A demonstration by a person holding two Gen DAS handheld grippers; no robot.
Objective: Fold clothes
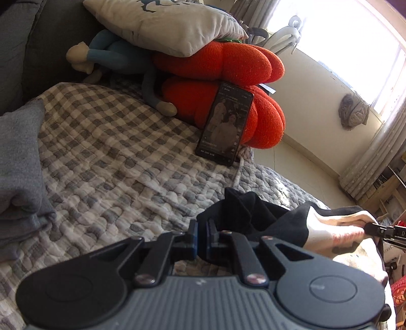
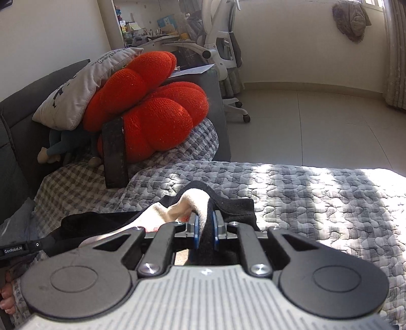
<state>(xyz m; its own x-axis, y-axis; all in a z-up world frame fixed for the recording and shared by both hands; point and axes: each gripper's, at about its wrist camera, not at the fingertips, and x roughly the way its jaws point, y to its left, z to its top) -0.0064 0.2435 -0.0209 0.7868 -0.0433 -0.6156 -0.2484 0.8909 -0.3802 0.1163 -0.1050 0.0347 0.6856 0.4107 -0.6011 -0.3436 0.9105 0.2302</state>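
Observation:
A black garment with a cream lining [image 1: 253, 213] lies bunched on the checked quilt [image 1: 114, 157]. My left gripper [image 1: 202, 237] has its jaws nearly together at the garment's black edge; whether cloth is pinched between them is hidden. My right gripper [image 2: 205, 232] is shut on a fold of the garment [image 2: 203, 203], black outside and cream inside, held just above the quilt [image 2: 304, 198]. The right gripper's tip [image 1: 375, 229] shows at the far right of the left wrist view, gripping the cream part.
Two orange cushions [image 1: 228, 83] and a grey pillow [image 1: 165, 22] are piled at the sofa's end. A phone [image 1: 224, 124] leans on the lower cushion. A folded grey cloth [image 1: 20, 162] lies at the left. Tiled floor [image 2: 304, 121] and an office chair [image 2: 223, 50] lie beyond.

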